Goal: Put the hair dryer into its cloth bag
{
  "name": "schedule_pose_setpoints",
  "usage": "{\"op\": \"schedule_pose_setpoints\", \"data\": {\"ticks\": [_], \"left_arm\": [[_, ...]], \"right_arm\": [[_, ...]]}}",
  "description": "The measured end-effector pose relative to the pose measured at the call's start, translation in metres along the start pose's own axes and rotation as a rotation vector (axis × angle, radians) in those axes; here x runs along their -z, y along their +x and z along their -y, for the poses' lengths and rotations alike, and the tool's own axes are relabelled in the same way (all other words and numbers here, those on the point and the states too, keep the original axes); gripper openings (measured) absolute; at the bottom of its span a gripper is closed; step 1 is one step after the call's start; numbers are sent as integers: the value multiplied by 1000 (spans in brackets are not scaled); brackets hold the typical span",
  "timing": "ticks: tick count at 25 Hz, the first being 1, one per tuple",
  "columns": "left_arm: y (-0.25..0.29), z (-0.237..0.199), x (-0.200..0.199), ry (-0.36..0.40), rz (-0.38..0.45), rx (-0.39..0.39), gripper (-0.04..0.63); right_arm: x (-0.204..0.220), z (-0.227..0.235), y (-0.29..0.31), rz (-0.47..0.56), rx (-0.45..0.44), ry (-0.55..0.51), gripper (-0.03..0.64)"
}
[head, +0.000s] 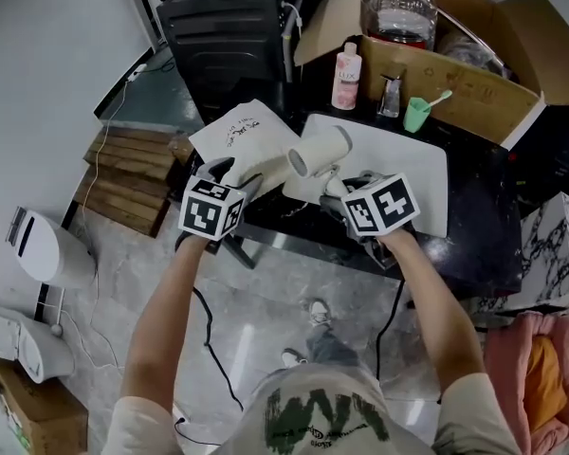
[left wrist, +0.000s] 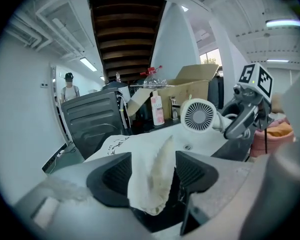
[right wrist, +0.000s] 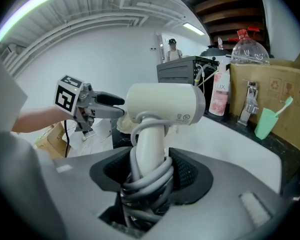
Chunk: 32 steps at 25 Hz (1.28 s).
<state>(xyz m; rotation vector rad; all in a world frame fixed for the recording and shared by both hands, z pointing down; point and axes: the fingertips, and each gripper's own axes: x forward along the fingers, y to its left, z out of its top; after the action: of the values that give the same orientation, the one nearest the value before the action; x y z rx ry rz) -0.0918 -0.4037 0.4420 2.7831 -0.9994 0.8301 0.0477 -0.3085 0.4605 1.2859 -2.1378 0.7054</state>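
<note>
The white hair dryer hangs over the front of the black table, nozzle pointing left. My right gripper is shut on its handle, which has the grey cord wound round it. The white cloth bag lies on the table's left corner. A fold of the bag is pinched in my left gripper, which is shut on it. In the left gripper view the dryer's rear grille sits just right of the bag. In the head view the left gripper and right gripper are close together.
A white mat covers the black table. Behind it stand a pink bottle, a green cup and an open cardboard box holding a clear jug. A black cabinet is at the back left, with a wooden pallet on the floor.
</note>
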Motion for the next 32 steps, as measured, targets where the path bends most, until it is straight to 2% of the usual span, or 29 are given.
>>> {"op": "schedule_pose_setpoints", "data": {"ticks": [8,10,15,19,32], "left_arm": [[23,-7,13,45,-67,9,237],[25,-7,15,57,-83,21,165],[25,-12,10,59,-93,16,65],[22,-17,5,41,-89,4,46],[9,-37,-30,-51,-43,-46,43]], "right_arm": [[5,8,8,-18,-20,1,224],[7,7,9,-22,-27,2,224],[15,6,11,-37,-41,5,224],[20,4,10,-40,-49,5,224],[34,-15,13,-62,-86,-12,224]]}}
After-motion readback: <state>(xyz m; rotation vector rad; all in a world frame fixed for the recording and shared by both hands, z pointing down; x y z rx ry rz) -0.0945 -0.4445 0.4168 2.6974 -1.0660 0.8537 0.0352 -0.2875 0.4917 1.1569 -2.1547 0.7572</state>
